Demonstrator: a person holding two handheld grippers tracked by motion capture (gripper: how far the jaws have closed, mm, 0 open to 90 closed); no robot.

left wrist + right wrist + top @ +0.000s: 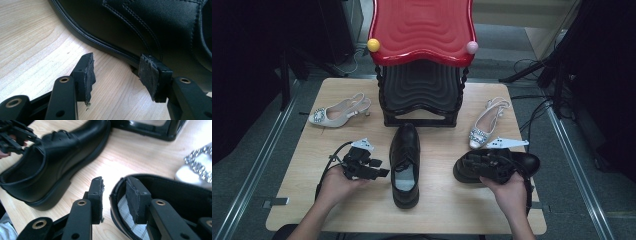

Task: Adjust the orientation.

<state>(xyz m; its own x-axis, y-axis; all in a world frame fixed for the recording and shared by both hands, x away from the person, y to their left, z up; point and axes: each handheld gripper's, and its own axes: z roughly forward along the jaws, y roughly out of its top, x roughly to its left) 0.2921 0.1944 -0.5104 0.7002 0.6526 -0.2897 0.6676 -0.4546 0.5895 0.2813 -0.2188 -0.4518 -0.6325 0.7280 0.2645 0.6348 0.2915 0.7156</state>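
Black shoe [160,195] astride right claw [115,195]

Left black two-jaw claw [379,172]: held low in the left hand [337,185], jaws spread wide.
Right black two-jaw claw [472,162]: jaws apart, right hand [509,192] behind.
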